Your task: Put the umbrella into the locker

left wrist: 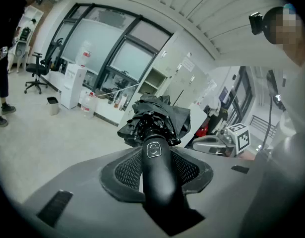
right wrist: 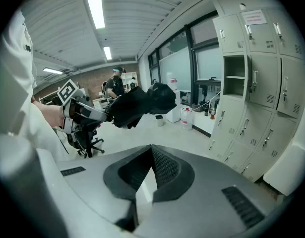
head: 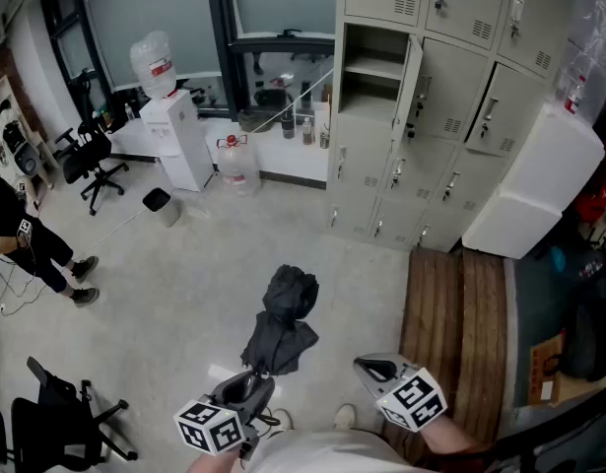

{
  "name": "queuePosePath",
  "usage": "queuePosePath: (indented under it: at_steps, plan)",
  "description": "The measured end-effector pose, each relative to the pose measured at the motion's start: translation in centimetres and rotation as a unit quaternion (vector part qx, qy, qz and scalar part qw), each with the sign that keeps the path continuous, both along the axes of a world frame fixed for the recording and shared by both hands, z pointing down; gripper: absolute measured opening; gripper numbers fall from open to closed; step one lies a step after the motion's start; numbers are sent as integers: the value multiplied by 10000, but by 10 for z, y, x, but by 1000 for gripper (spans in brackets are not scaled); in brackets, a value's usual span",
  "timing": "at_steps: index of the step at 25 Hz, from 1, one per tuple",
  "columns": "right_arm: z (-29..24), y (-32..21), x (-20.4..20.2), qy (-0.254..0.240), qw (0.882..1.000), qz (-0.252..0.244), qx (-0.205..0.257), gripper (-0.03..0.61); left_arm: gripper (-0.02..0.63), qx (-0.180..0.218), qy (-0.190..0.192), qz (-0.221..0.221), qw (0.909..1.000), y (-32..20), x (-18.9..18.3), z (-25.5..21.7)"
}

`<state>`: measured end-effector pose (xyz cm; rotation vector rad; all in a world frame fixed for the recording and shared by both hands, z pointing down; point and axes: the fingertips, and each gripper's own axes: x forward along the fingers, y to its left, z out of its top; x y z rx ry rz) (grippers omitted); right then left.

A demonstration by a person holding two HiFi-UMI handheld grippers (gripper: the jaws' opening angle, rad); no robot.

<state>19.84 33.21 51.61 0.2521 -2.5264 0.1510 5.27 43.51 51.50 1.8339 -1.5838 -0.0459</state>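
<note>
Low in the middle of the head view, my left claw pinches the black handle of the folded umbrella, whose loose dark canopy juts forward over the bare concrete floor. My right claw, at the lower right of that view, has its jaws pressed together on nothing and hangs just beside the other.

The locker with its open compartment stands at the upper middle of the frame, well apart from the umbrella, its door swung out along the right edge of the opening.

As I judge it, the carry is the step in hand. To do it well, I should hold the handle firmly so the canopy cannot droop or twist, raise the umbrella to the height of the open shelf, and lead with the canopy end. The approach ought to run straight at the opening, clear of the door. My free right claw could steady the slack fabric before it snags the frame.
</note>
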Motion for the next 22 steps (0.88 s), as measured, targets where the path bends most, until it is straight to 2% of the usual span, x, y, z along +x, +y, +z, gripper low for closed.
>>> queuePosePath:
  at_steps: [6, 12, 16, 22]
  plan:
    - [-7, 43, -66, -60, 9996, -267, 93, 15, 164, -52, 33, -170, 9998, 46, -54, 8]
    - [-5, 79, -104, -31, 10000, -68, 58, 15, 164, -16, -64, 48, 10000, 78, -87, 15]
    - [-6, 87, -122, -144, 9995, 275, -92, 17, 164, -111, -73, 201, 9997, 83, -106, 25]
    - [-3, 73, -133, 0, 9993, 370, 37, 18, 164, -88, 32, 288, 9995, 57, -118, 31]
